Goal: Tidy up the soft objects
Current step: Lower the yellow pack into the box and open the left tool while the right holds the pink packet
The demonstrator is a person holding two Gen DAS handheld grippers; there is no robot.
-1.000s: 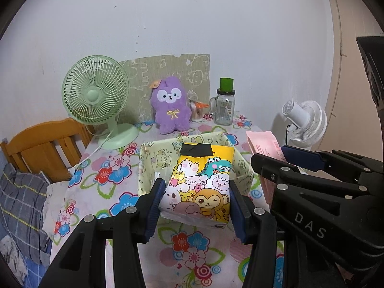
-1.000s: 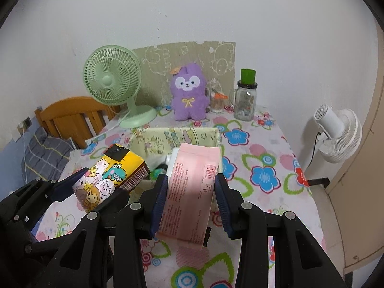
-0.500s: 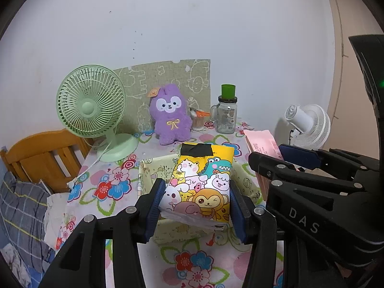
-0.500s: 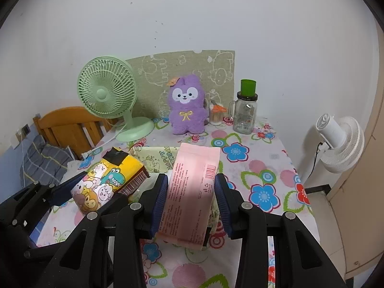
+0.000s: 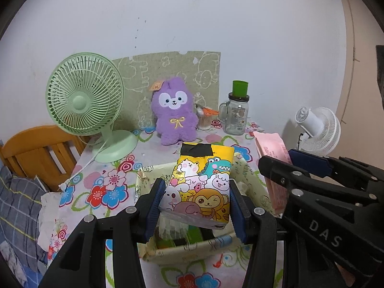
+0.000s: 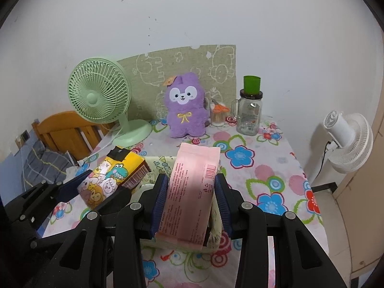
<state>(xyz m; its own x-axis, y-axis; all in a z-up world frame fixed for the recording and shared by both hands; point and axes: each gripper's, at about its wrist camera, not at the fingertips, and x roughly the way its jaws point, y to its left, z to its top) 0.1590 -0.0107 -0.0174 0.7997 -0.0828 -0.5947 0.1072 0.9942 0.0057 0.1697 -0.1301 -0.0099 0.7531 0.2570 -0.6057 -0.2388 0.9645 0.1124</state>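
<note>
My left tool was clamped on a yellow tissue pack printed with cartoon animals and patched with black tape, held above the pale fabric basket on the floral counter. My right tool gripped a pink pack with small print and a barcode, raised over that same basket.

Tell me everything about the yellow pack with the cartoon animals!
The yellow pack is a soft, plastic-wrapped packet printed with a monkey, dinosaur, sheep and other cartoon animals. A strip of black tape crosses its top end. The left gripper clamps it between two blue-padded fingers, holding it tilted in the air above the cream printed box. In the right wrist view its end shows brown stripes.
</note>
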